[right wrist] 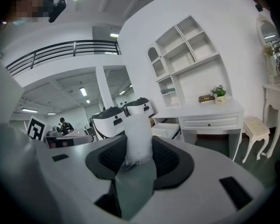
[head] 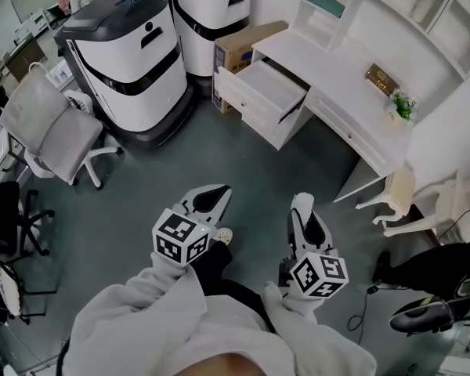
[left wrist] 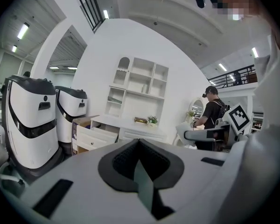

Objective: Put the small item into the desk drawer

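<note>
Right tool [head: 303, 204] grasping white roll [right wrist: 138, 139], perhaps gauze, long axis along jaws, pointing outward, left tool [left wrist: 139, 143] clenched

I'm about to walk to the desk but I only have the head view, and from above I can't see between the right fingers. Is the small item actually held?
Observer: Yes. The right gripper view shows a white roll standing upright, clamped between the fingers of the right gripper.
Operator: And the left one?
Observer: The left gripper is shut, with nothing between its fingers.
Operator: Does the right camera see the target?
Observer: Yes, the open drawer shows just right of the roll, well off.
</note>
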